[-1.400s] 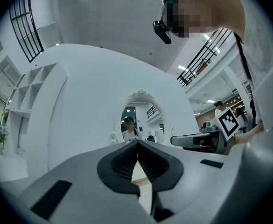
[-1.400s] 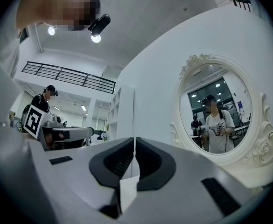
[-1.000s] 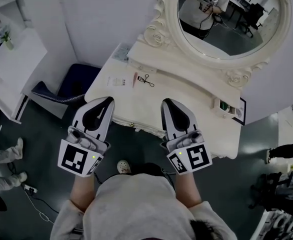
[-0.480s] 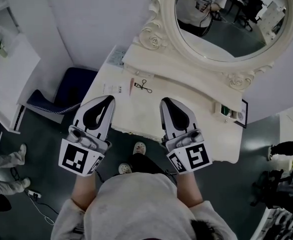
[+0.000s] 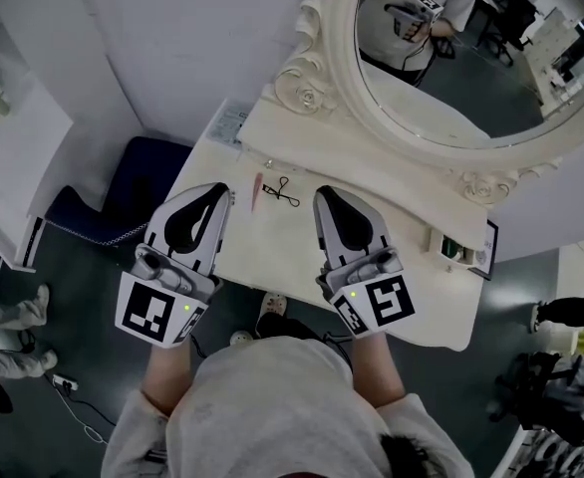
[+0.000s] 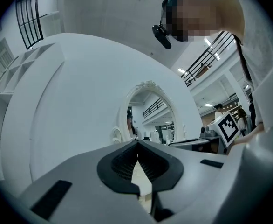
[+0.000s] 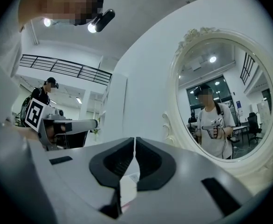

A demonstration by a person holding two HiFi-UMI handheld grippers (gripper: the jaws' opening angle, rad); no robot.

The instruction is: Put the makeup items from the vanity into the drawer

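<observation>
In the head view a cream vanity [image 5: 412, 297] stands under an oval mirror [image 5: 451, 58]. On its top lie a thin pink stick [image 5: 256, 193] and a black eyelash curler [image 5: 284, 190], side by side. My left gripper [image 5: 222, 193] hovers just left of the stick, jaws shut and empty. On the other side of the curler, my right gripper [image 5: 322, 198] is shut with nothing held. The left gripper [image 6: 137, 146] and right gripper [image 7: 134, 143] views show jaws pressed together, facing the mirror [image 7: 220, 106]. No drawer is visible.
A small open box with a green item [image 5: 449, 248] and a dark frame [image 5: 485, 251] sit at the vanity's right end. A printed card [image 5: 229, 125] lies at the back left. A dark blue chair [image 5: 138, 182] and white shelves [image 5: 13, 157] stand to the left.
Both grippers have moved forward from the vanity's front edge to over its top, with their tips now beside the stick and curler. Both stayed shut.
</observation>
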